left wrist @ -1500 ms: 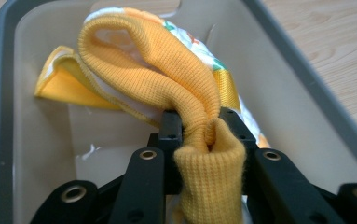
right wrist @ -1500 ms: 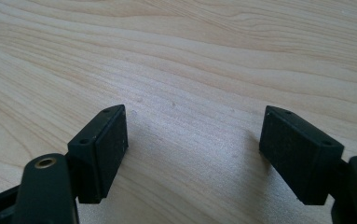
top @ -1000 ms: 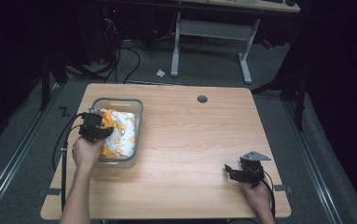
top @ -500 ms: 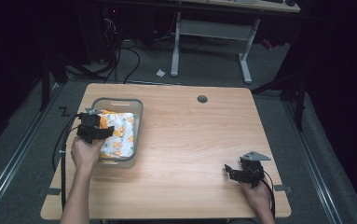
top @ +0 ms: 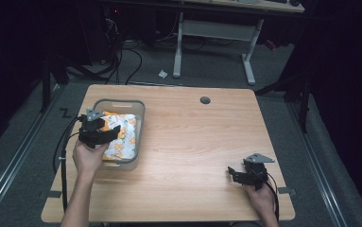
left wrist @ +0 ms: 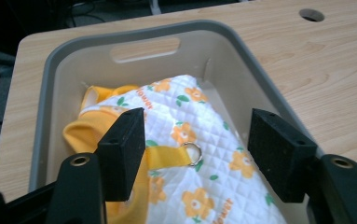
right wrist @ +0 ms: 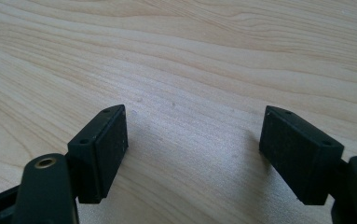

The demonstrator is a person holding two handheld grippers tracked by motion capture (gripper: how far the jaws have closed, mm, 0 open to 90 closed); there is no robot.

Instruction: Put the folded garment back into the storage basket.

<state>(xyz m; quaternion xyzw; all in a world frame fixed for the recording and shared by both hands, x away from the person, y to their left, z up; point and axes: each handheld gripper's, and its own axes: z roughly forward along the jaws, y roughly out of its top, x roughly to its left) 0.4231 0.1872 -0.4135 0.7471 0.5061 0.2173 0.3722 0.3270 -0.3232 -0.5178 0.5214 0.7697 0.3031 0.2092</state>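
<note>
Table (top: pixel 188 142): one bin (top: pixel 140 108), one garment (top: pixel 122 142).

Wooden table (top: pixel 193 142), grey bin (top: pixel 138 111) on it

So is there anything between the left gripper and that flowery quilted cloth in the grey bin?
Nothing visible. The left gripper hangs open just above the quilted cloth, its jaws having just opened and gripping nothing. The bin has no lid, and its walls stand off to the sides.
</note>
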